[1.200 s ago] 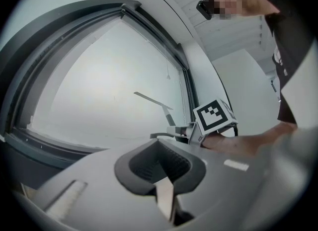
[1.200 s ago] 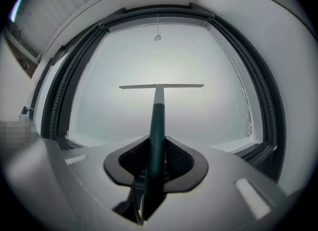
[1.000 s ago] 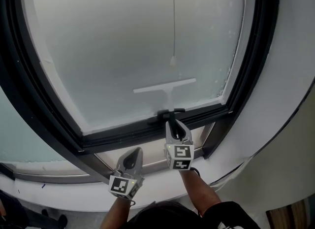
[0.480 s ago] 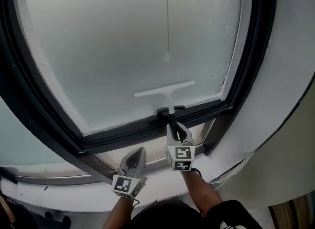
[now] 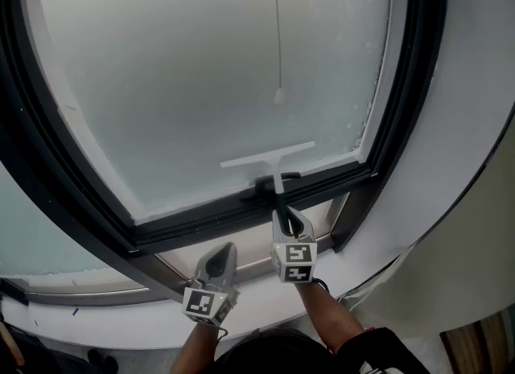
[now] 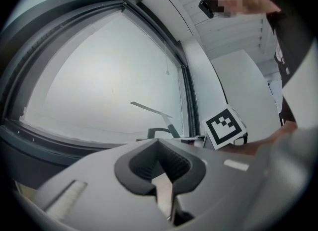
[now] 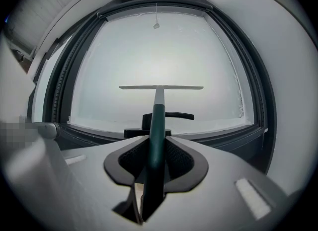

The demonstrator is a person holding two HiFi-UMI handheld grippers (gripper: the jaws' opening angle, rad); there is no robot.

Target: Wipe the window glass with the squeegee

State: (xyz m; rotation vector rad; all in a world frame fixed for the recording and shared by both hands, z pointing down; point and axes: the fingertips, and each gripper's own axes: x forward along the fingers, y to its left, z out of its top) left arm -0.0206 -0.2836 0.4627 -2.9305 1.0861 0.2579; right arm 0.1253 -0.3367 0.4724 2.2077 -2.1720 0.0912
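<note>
Right tool (image 7: 155, 161) clamps the squeegee (image 7: 160, 89), blade against window glass (image 5: 185, 75); left tool (image 6: 161, 164) closed on nothing.

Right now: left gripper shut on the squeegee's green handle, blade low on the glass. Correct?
Wrong gripper. The right gripper view shows the right gripper shut on the green handle of the squeegee. The left gripper is shut with nothing between its jaws. The rest holds: the blade sits low on the window glass.
</note>
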